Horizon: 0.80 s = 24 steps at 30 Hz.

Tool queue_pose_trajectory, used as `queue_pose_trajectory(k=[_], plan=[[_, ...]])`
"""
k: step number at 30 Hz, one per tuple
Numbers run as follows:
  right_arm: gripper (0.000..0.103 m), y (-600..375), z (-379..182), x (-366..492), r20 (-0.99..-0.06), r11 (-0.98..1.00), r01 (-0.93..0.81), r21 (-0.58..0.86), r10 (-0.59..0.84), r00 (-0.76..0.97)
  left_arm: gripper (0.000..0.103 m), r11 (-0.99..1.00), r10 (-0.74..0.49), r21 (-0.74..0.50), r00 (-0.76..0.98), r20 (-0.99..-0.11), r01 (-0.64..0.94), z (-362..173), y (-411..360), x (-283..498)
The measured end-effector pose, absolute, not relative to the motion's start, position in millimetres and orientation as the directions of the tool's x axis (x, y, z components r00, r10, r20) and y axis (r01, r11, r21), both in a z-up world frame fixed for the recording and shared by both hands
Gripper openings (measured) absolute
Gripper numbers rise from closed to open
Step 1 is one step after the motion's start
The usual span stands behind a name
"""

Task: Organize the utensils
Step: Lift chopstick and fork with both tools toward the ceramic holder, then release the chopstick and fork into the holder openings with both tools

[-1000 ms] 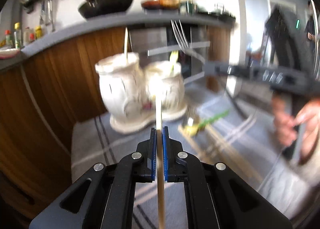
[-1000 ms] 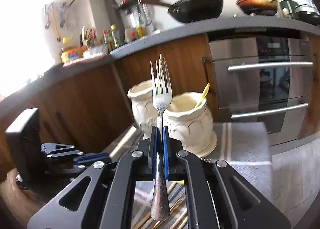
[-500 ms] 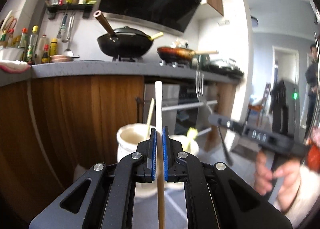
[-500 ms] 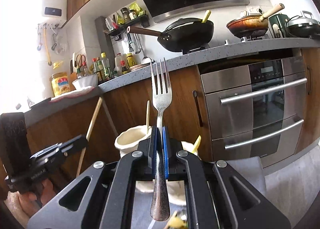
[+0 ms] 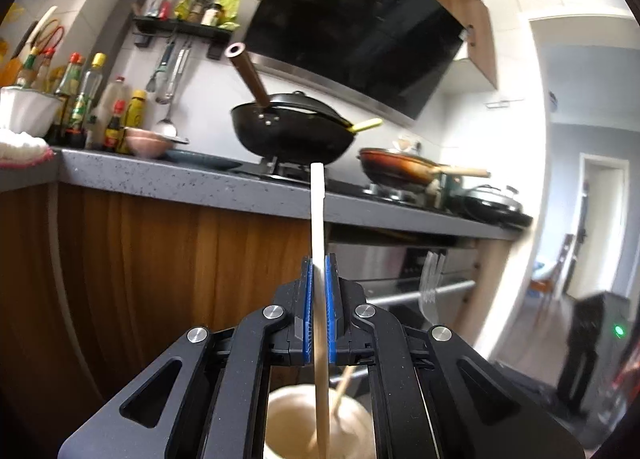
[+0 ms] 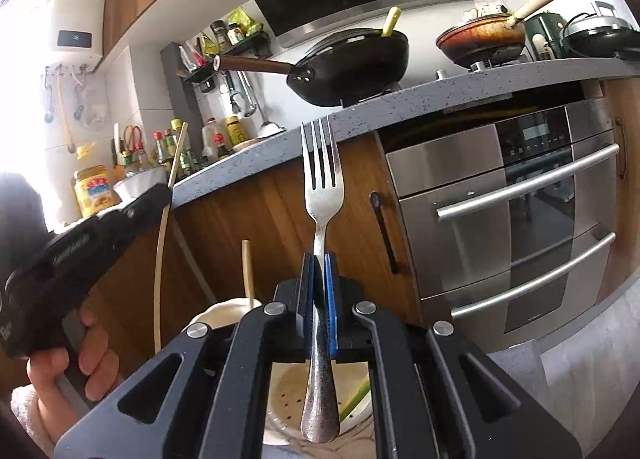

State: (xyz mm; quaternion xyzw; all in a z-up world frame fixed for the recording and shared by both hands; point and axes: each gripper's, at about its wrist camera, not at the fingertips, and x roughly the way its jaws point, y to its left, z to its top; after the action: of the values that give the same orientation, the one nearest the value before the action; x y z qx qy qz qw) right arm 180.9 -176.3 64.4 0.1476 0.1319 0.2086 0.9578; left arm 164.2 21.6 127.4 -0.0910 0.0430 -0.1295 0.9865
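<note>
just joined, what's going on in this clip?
A person is sorting utensils with two handheld grippers. The left gripper is shut on a pale chopstick, held upright above a cream holder pot that already has a stick in it. The right gripper is shut on a metal fork, tines up, above the other cream pot. Neither utensil is dropped in yet.

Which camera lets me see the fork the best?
The right wrist view. There the fork stands upright, sharp and whole, from tines to handle, pinched between the fingers of the right gripper. The left wrist view shows only its blurred tines low on the right, in front of the oven.
</note>
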Motion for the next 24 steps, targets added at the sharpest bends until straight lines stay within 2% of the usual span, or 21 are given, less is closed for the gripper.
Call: queue_pose_trajectory(k=[10, 19, 24], plan=[[0.005, -167.2, 52.9, 188.7, -0.204, 0.888, -0.357, 0.289, 0.422, 0.883, 0.006, 0.969, -0.219, -0.132, 0.972, -0.083, 0.208, 100.1, 13.0, 172.4], [0.005, -164.4, 54.5, 191.7, -0.173, 0.887, -0.353, 0.297, 0.413, 0.894, 0.006, 0.963, -0.223, -0.179, 0.968, -0.112, 0.201, 71.8, 26.7, 154.7], [0.005, -154.6, 44.7, 195.6, -0.220, 0.907, -0.341, 0.246, 0.395, 0.892, 0.006, 0.959, -0.238, -0.191, 0.963, -0.126, 0.211, 65.7, 30.1, 154.8]])
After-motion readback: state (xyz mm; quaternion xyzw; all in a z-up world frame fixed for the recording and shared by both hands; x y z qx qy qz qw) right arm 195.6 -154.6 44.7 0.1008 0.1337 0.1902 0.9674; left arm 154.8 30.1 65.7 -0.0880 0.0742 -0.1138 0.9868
